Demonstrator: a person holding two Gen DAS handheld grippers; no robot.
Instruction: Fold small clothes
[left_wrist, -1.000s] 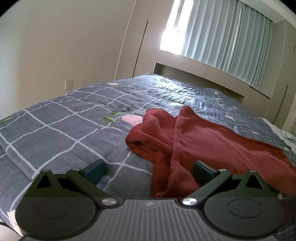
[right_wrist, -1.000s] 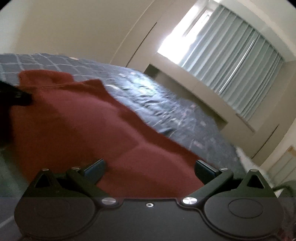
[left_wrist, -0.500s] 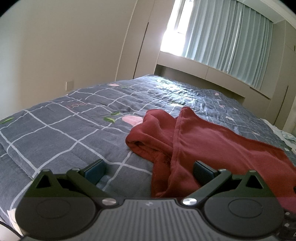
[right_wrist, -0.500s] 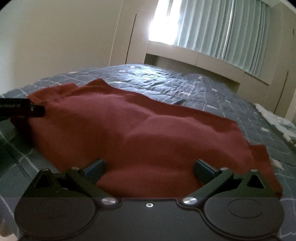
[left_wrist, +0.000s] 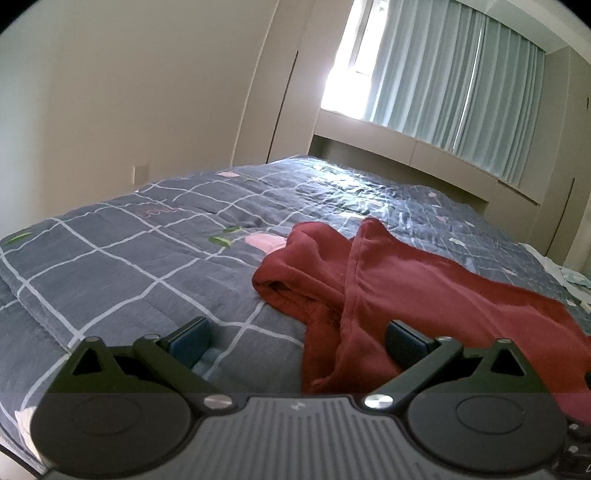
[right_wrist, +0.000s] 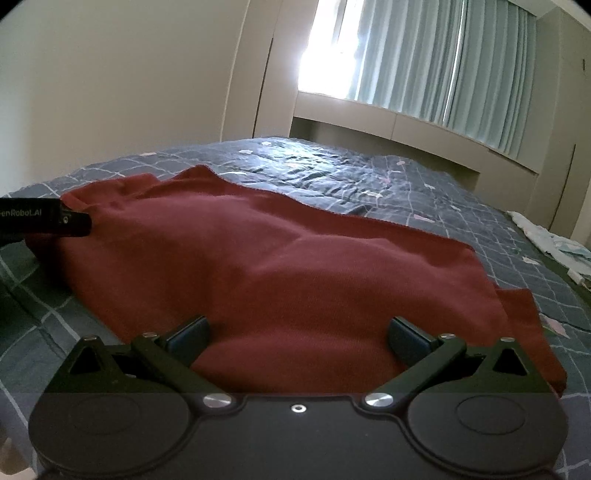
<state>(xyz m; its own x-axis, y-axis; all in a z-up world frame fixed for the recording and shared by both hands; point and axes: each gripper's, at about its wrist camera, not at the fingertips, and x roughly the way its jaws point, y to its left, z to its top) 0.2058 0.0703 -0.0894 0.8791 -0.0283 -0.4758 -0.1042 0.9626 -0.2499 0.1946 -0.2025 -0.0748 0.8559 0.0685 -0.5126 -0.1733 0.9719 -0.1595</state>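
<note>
A dark red garment lies spread on the bed, bunched and rumpled at its left end. My left gripper hovers open just in front of that bunched end, with nothing between its fingers. In the right wrist view the same red garment fills the middle, fairly flat. My right gripper is open low over its near edge, holding nothing. The body of the left gripper shows at the far left of the right wrist view, beside the garment's left end.
The bed is covered by a grey quilt with white grid lines. A pale crumpled cloth lies at the bed's right edge. Beige walls, a window ledge and light curtains stand behind the bed.
The right gripper has swung from a tilted, blurred view to a level one facing the garment's long side and has settled. The left gripper has barely moved.
</note>
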